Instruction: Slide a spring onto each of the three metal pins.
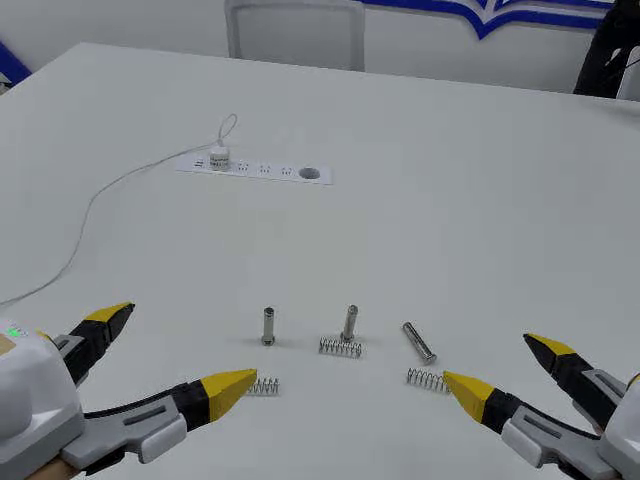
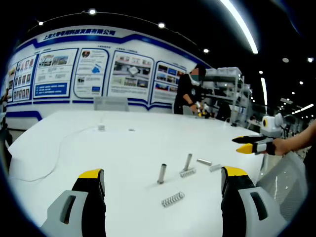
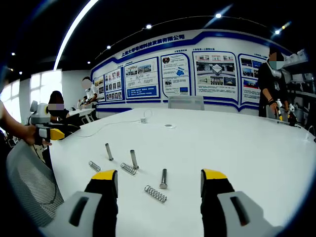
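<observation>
Head view, table (image 1: 450,200): white bench top that carries every part; a power strip (image 1: 255,169) with its cable lies well beyond them.
Left gripper (image 1: 185,345): claw spread wide with nothing in it, hovering low at the near left, one tip just beside the left spring (image 1: 265,386).
Right gripper (image 1: 490,360): claw spread wide and empty at the near right, one tip just beside the right spring (image 1: 427,379).
Pins: left pin (image 1: 268,325) stands upright; middle pin (image 1: 349,322) looks tilted; right pin (image 1: 418,342) seems to lie flat, though I cannot be sure. All three are bare.
Springs: each lies on the table in front of its own pin; the middle spring (image 1: 340,347) touches the foot of the middle pin.
Step in hand: by my judgement the very start, with no spring threaded yet.
Next move: pinch one spring lightly so the coils are not crushed, steady a pin with the other claw, then line the bore up with the pin's tip.
</observation>
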Demonstrator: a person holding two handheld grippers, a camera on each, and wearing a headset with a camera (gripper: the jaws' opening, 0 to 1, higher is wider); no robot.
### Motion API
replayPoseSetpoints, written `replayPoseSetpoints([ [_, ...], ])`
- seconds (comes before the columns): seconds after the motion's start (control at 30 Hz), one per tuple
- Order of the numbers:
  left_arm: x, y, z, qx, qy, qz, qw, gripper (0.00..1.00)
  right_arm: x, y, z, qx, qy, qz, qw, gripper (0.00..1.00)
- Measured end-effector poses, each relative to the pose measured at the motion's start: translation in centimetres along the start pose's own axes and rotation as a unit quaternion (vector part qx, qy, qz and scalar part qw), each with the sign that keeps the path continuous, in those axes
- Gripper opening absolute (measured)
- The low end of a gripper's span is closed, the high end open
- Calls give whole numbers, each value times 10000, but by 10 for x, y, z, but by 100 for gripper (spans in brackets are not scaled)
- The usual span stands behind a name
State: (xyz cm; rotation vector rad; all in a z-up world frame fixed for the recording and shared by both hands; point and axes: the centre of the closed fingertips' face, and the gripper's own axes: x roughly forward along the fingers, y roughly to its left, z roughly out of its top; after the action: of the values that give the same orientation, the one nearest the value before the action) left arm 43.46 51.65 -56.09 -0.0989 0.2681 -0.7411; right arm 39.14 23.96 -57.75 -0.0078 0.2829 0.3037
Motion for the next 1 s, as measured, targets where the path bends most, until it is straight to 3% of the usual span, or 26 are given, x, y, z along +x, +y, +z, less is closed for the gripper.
replayPoseSetpoints([
  [1.0, 3, -12, -10, 284, 267, -221, 9990, 99, 2, 2, -9, 2, 221, 69, 9997, 59],
])
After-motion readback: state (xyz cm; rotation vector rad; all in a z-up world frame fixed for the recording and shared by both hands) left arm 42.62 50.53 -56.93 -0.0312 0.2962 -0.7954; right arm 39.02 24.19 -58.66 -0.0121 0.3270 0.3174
